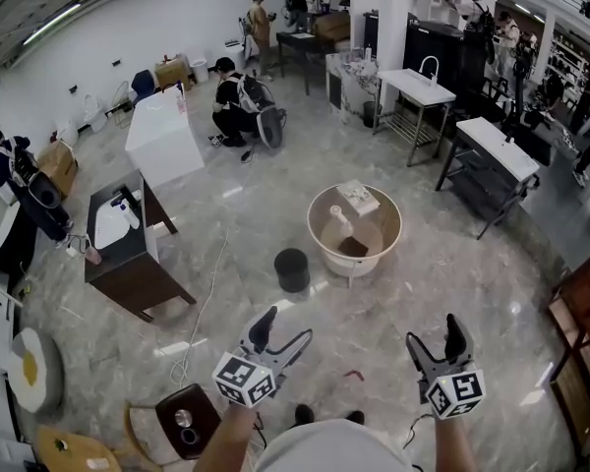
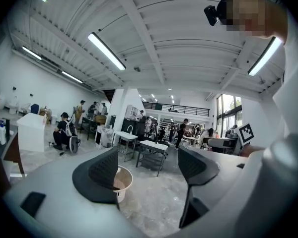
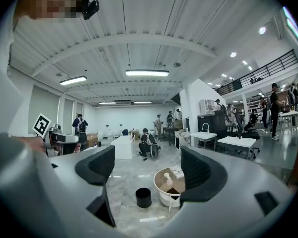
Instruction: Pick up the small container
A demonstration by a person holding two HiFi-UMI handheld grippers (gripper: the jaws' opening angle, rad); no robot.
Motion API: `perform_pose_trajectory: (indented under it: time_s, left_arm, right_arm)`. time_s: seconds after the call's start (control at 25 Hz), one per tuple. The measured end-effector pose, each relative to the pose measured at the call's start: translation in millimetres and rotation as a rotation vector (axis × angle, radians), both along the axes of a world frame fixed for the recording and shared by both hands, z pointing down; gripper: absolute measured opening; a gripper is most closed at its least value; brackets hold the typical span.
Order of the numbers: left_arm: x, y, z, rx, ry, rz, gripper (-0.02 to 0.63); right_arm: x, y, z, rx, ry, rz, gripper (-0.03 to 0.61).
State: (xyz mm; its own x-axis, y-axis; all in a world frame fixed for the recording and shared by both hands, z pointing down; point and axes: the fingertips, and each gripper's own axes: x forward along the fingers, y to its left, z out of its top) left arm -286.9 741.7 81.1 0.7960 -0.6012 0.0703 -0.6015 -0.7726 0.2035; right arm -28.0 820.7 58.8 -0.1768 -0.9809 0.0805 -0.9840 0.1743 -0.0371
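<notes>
Small container: 1 black cylinder, matte, standing upright on the grey marble floor. It sits at 8 o'clock of the round beige tub, just beside it, not touching. Nothing is on it. In the right gripper view the container stands at 6 o'clock, low in frame.

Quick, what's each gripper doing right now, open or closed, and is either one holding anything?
Left gripper: open, holding nothing.
Right gripper: open, holding nothing.
</notes>
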Motion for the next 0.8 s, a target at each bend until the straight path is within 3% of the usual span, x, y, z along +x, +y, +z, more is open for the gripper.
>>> perform_pose_trajectory:
  time_s: [0.16,0.8]
  left_arm:
    - [-10,-4,3,-0.006,-0.008,0.005,0.402]
    - [-48,-20,14,-0.016,0.006,0.053,0.403]
  right_arm:
    - [-8,-2,-3,-0.009,0.011,0.007,0.443]
    - [-64,-8,6,-0.040,0.062,0.040,0.446]
